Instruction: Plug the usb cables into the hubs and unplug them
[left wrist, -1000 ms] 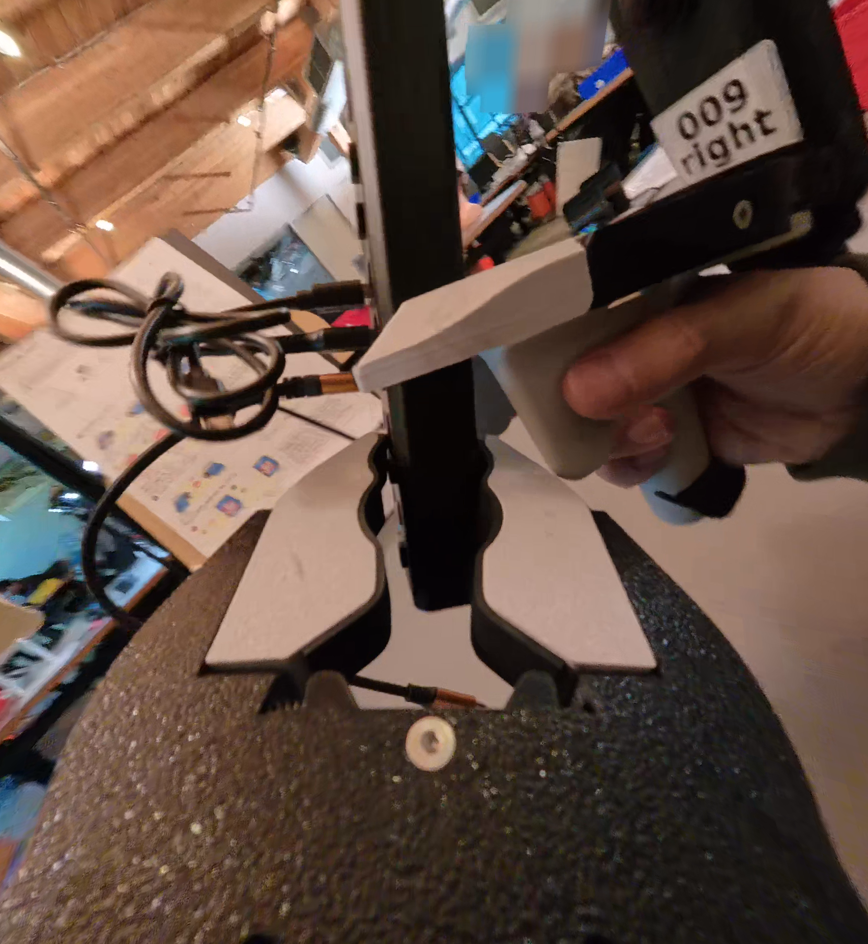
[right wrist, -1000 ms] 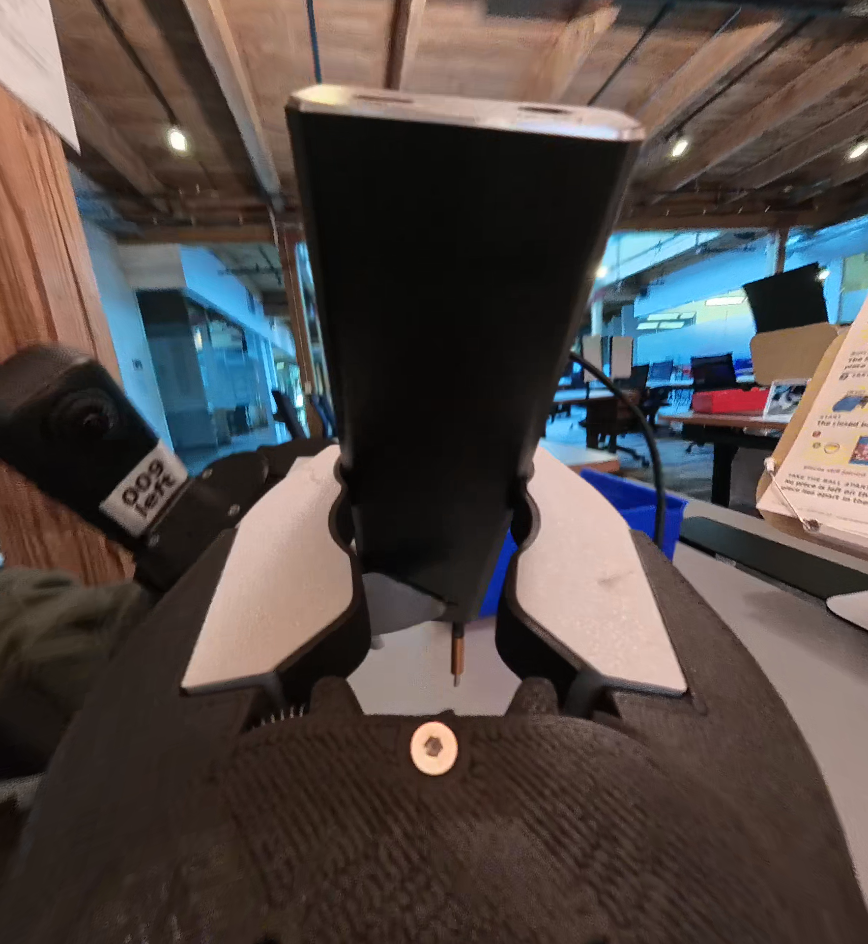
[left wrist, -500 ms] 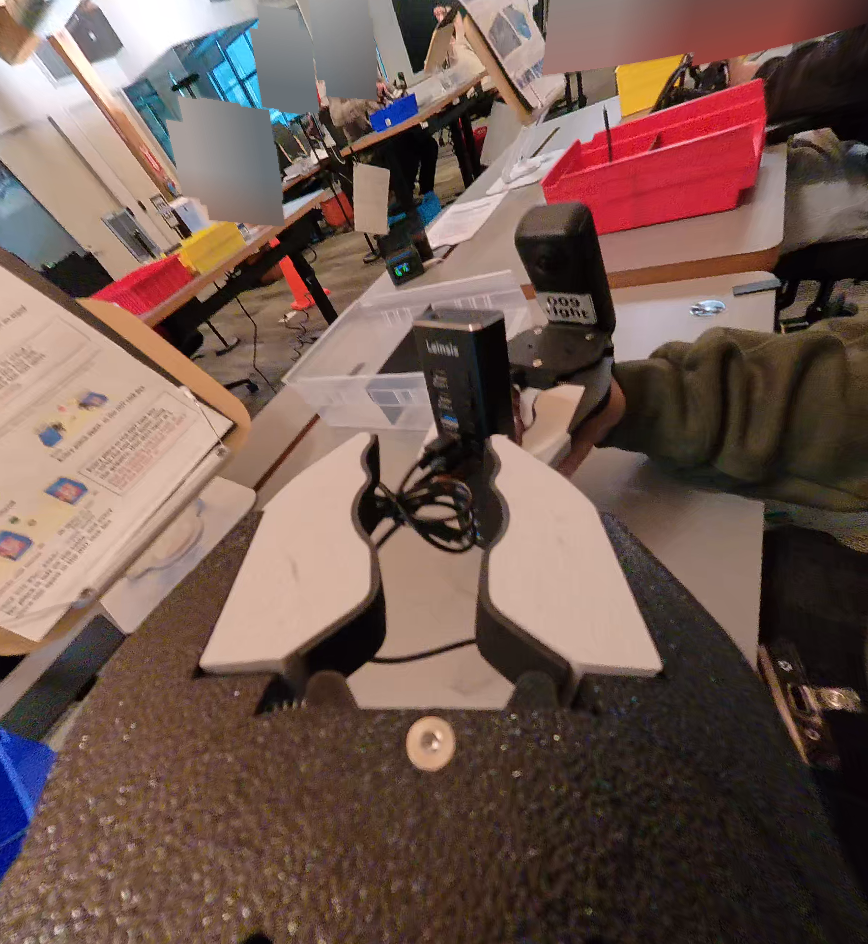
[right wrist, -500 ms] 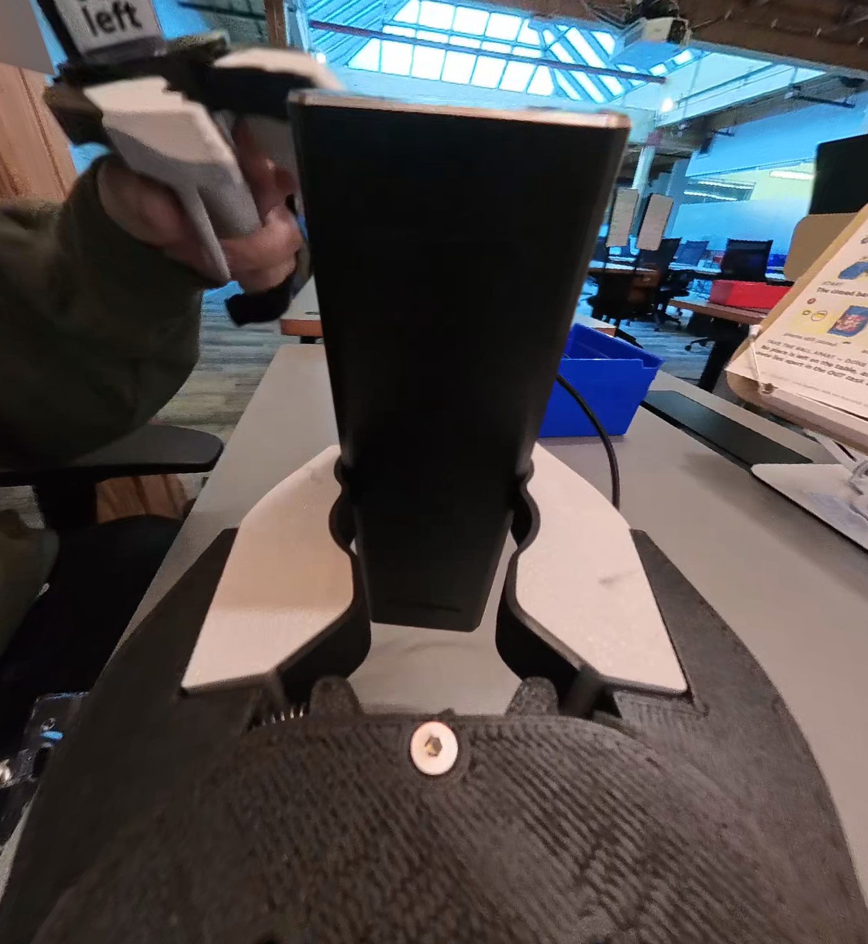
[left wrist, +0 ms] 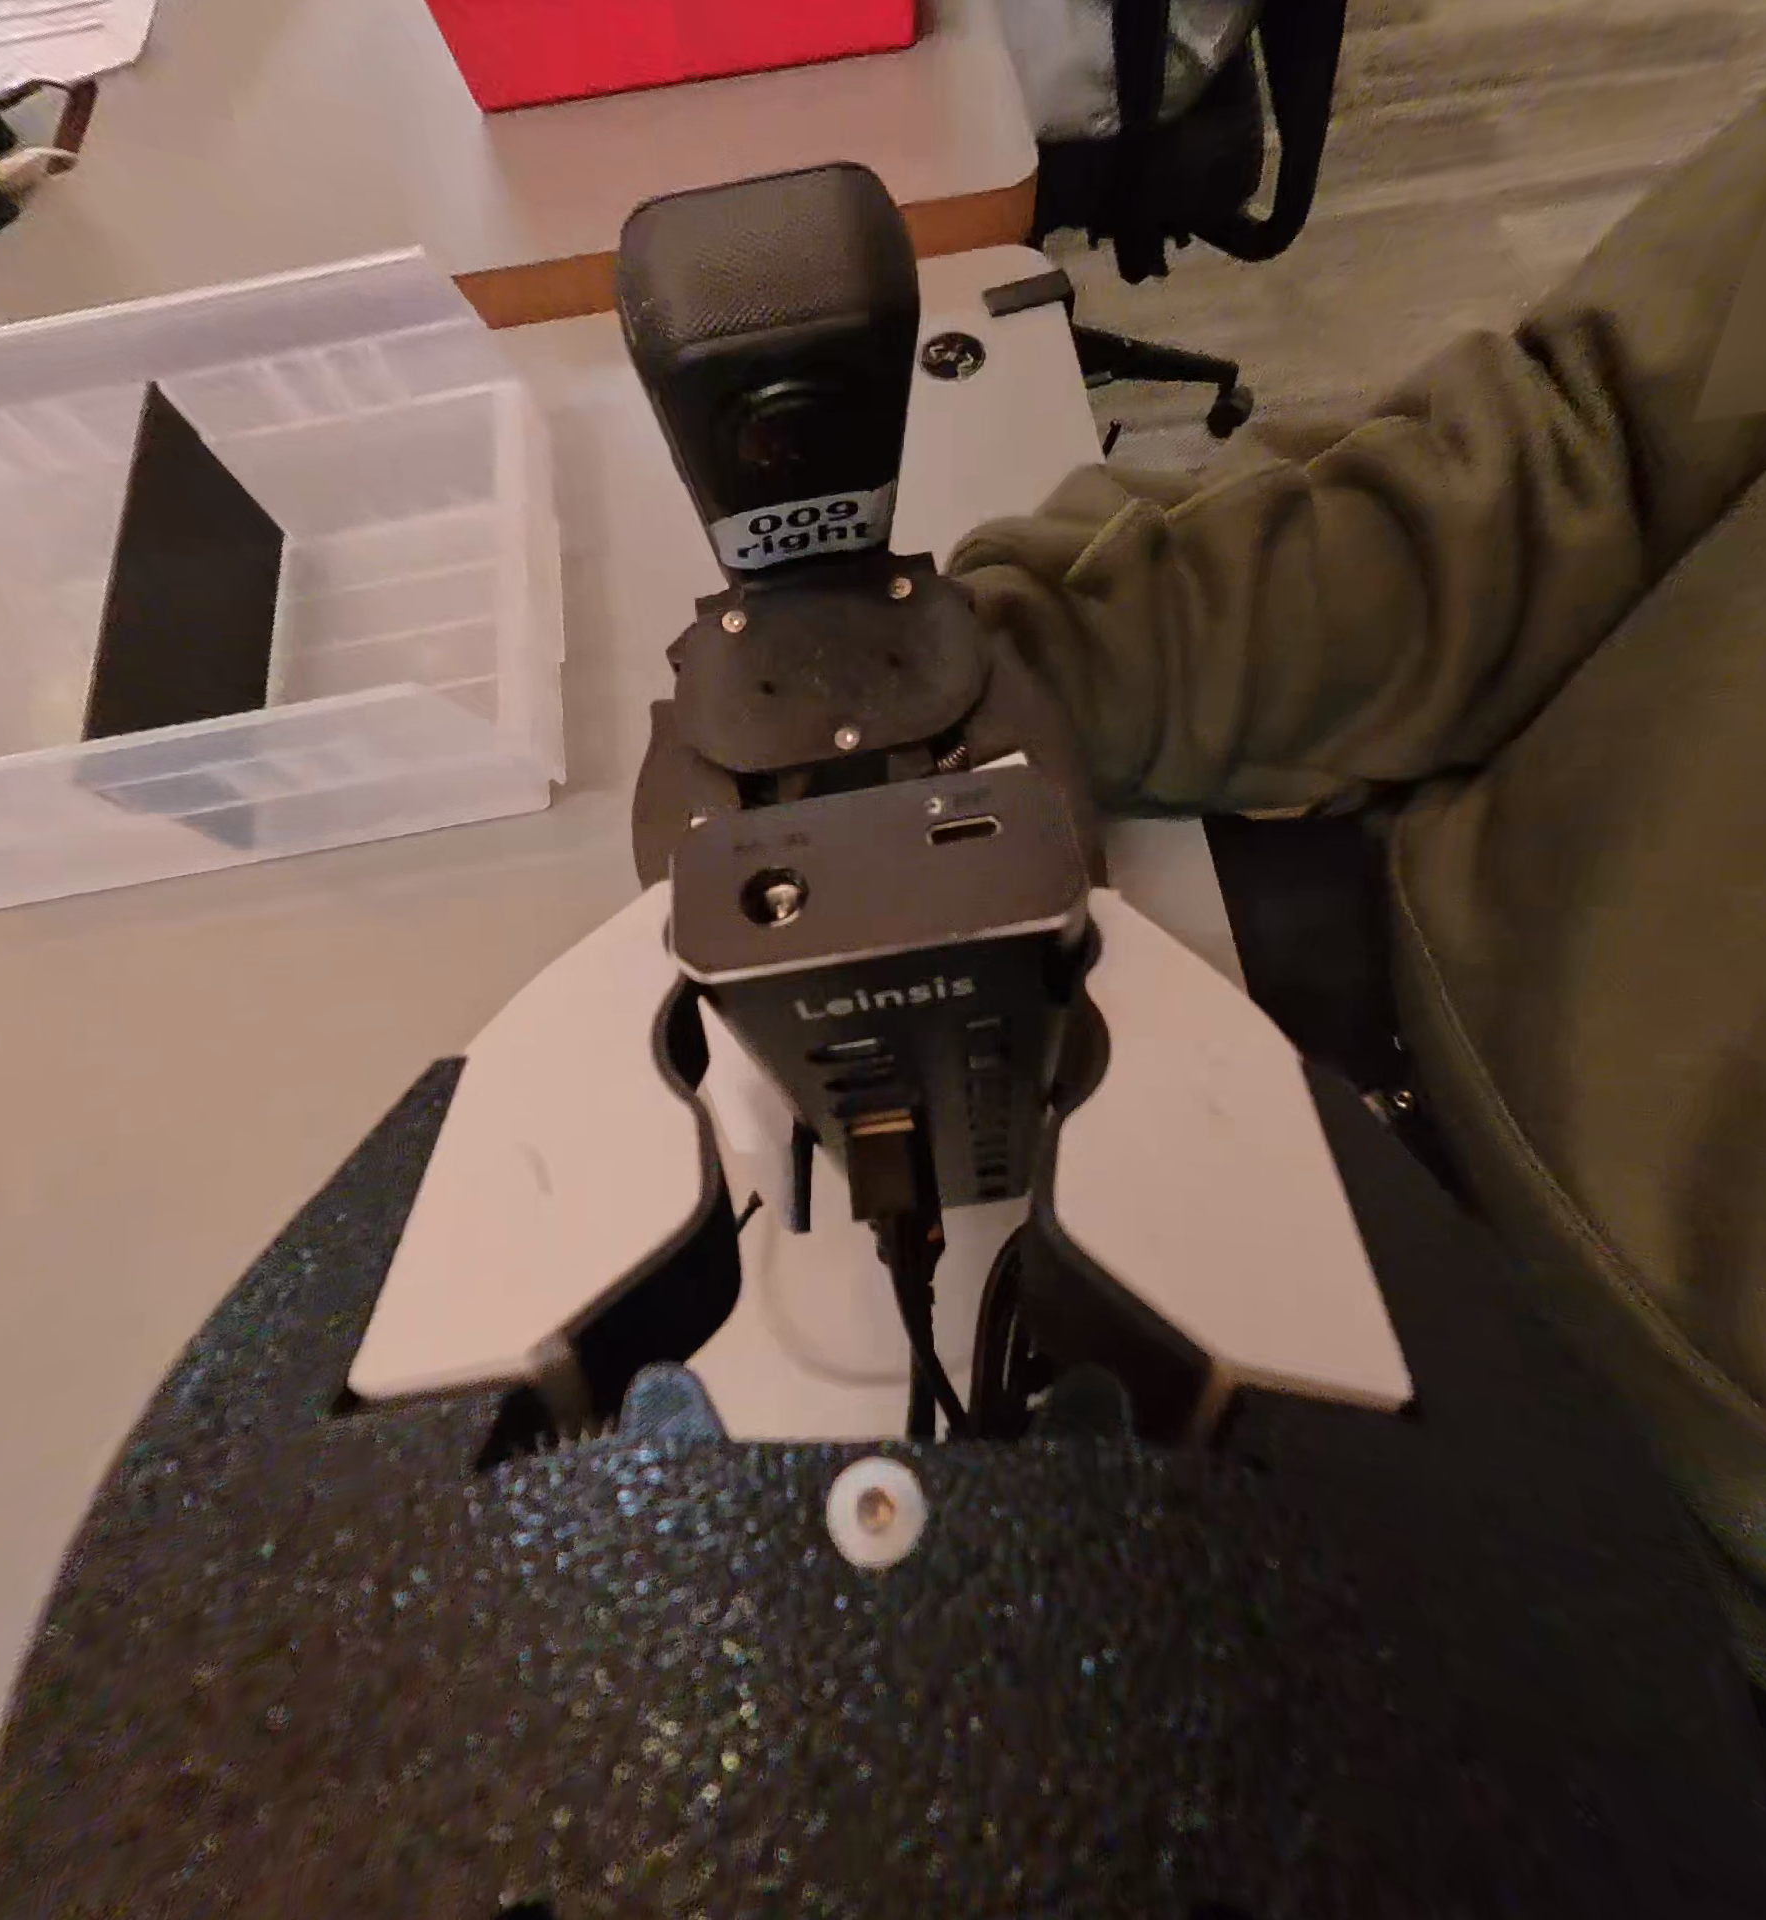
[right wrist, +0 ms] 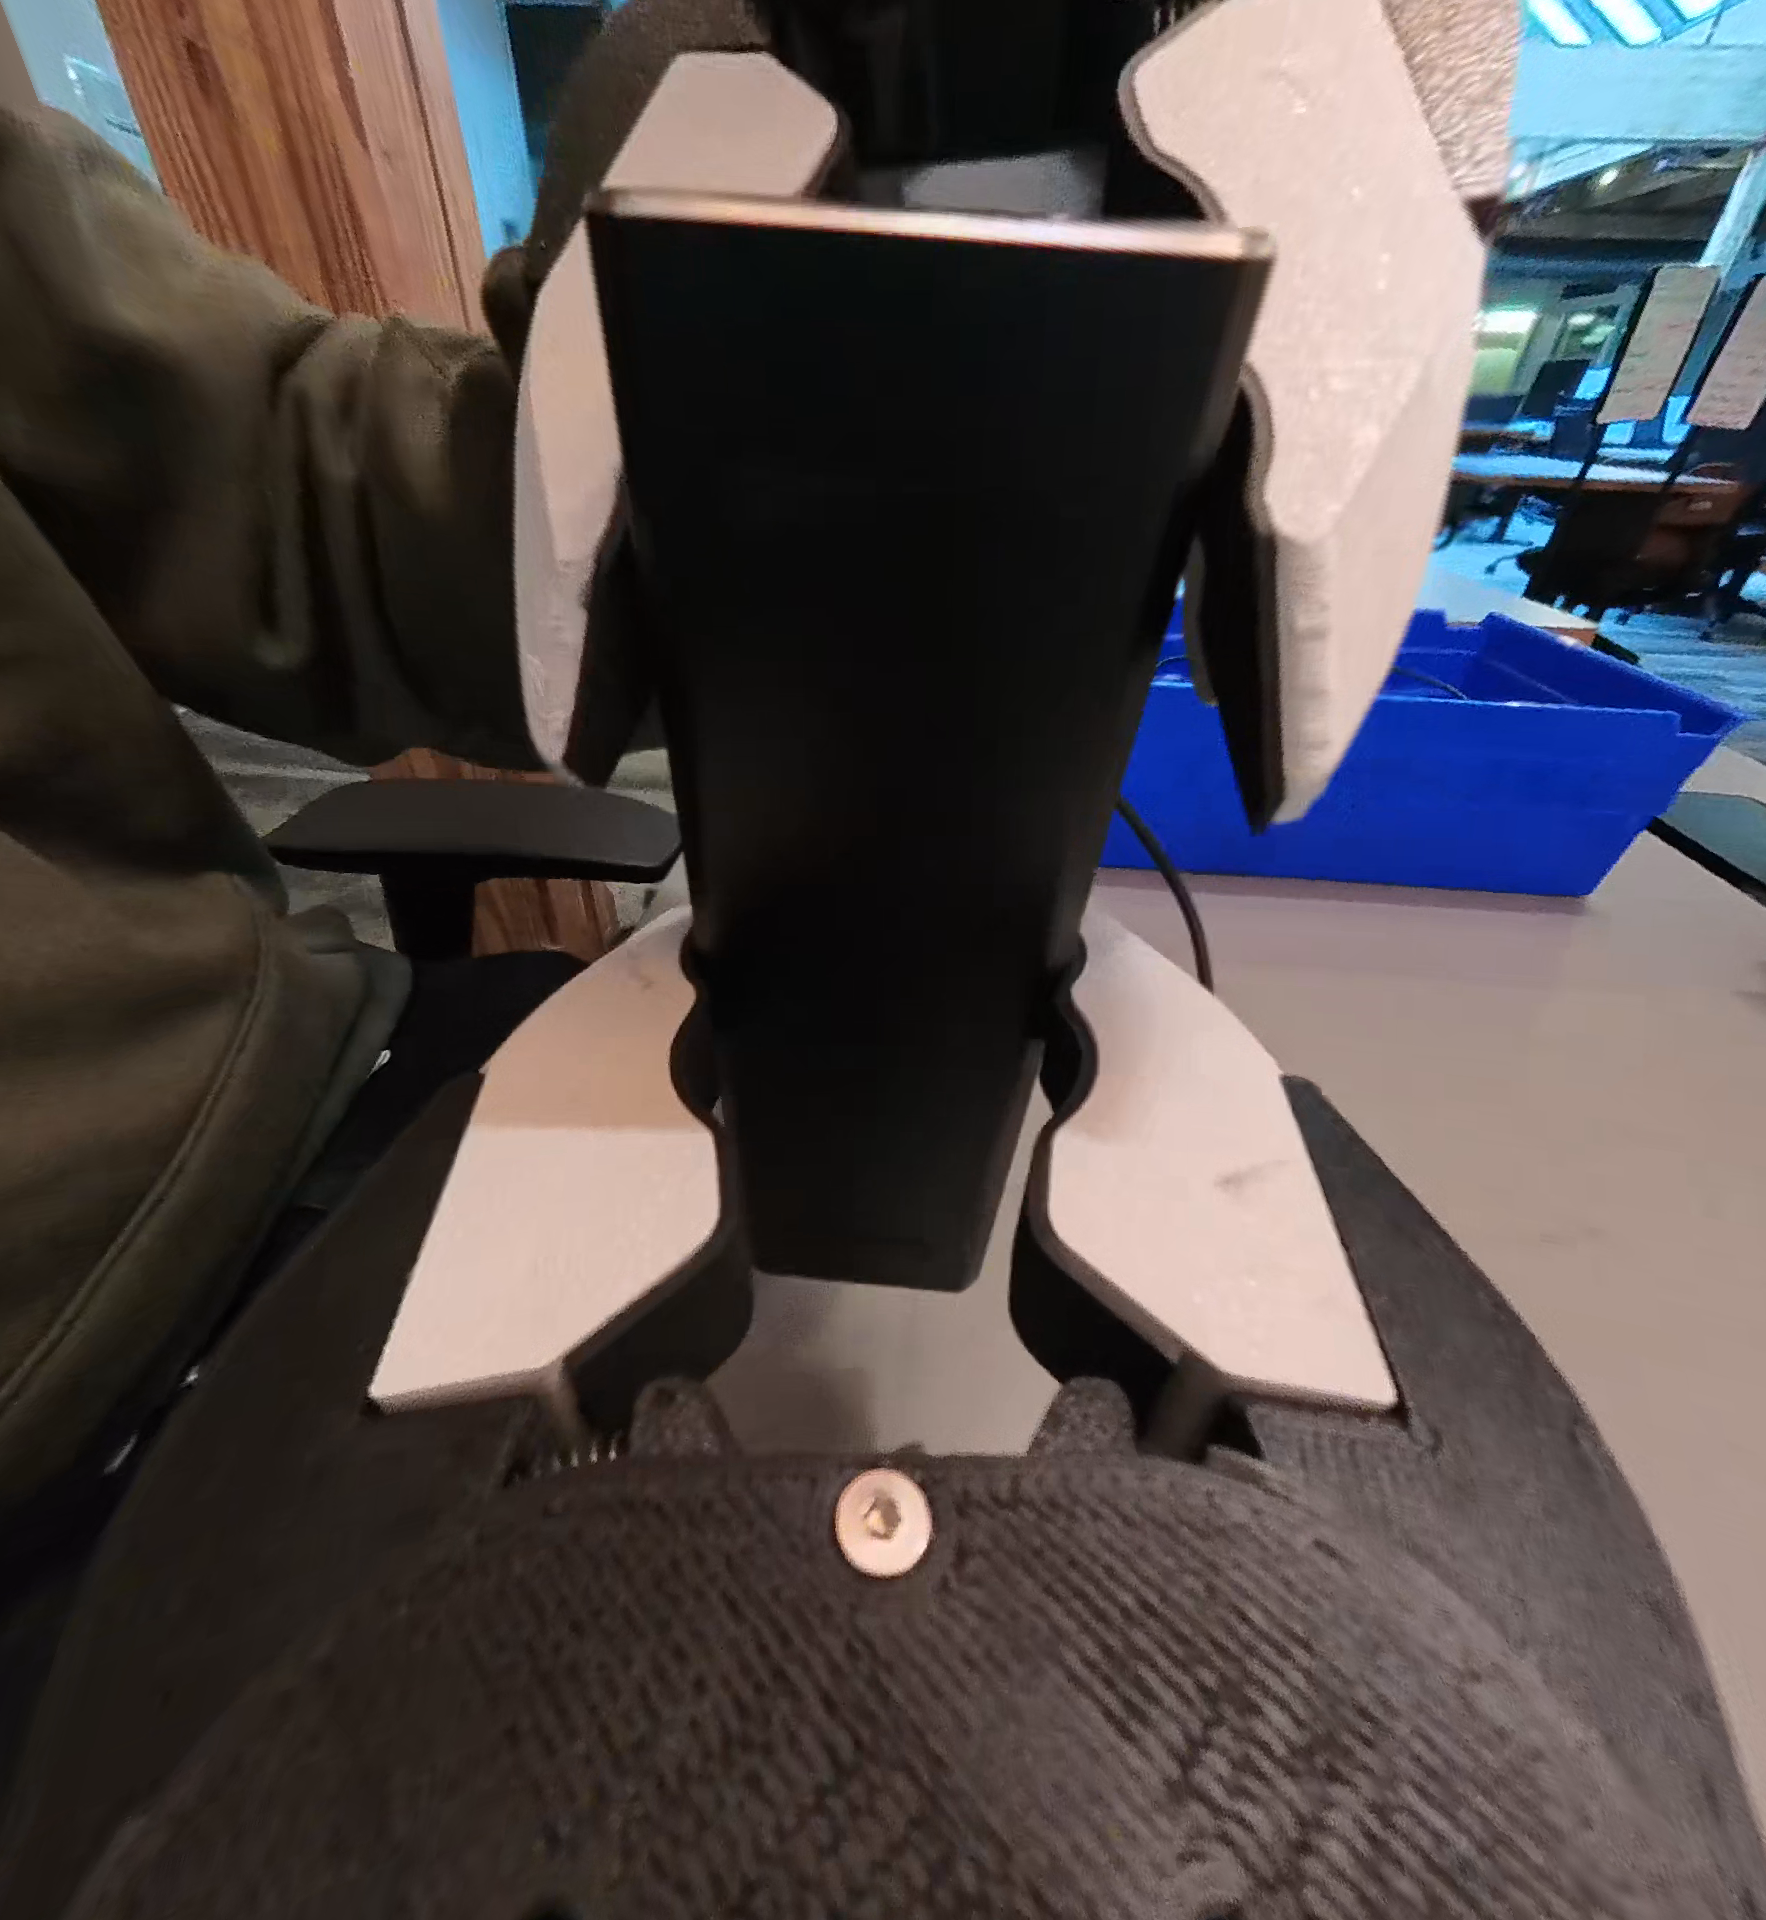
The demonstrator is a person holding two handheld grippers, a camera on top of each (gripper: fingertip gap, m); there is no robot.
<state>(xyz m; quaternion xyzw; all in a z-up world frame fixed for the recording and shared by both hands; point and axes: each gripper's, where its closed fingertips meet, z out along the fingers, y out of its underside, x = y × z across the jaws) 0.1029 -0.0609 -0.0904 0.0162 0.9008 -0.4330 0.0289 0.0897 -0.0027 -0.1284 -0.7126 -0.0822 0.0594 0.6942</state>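
Black hub upright, silver-rimmed top; black usb cable plugged into front port.

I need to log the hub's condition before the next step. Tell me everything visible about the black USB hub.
The black USB hub is a slim rectangular box with a matte body and a silvery rim around its end face. That end carries a round socket and a small oval port; its front shows slots, one with a USB plug in it, cable hanging below. Held upright, it sits between the fingers of both the right gripper and the left gripper.
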